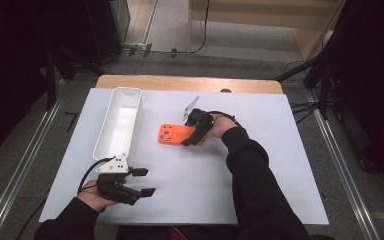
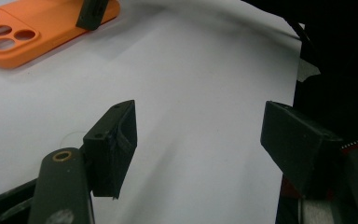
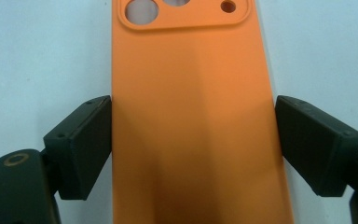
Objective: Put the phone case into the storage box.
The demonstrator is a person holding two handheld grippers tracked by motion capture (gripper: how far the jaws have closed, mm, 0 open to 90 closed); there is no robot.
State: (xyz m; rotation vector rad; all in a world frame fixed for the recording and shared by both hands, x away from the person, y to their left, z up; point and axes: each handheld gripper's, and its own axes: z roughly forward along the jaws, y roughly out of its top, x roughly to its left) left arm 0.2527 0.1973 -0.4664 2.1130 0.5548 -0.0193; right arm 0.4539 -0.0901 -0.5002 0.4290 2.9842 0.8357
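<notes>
Here the orange phone case [image 1: 176,133] is lying flat, camera cut-outs up, near the middle of the white-covered counter [image 1: 280,165], just right of the long white tray [image 1: 119,121] that is standing along the left side. That placement is probably leaving the case easy to take by its long edges and carry the short way over to the tray, though where it is meant to go is only a guess.

The right gripper [image 3: 193,140] is reaching across from the right and straddling the end of the case away from the cut-outs. In the right gripper view its jaws are sitting on either side of the case: the left one is looking to be touching the edge, while the right one is standing at the other edge with at most a hair of space, so whether they are really pinching it I cannot tell.

The left gripper [image 1: 141,182] is waiting at the near left of the counter, close to the near end of the tray. Its jaws are standing wide apart over bare white surface, holding nothing and touching nothing.
</notes>
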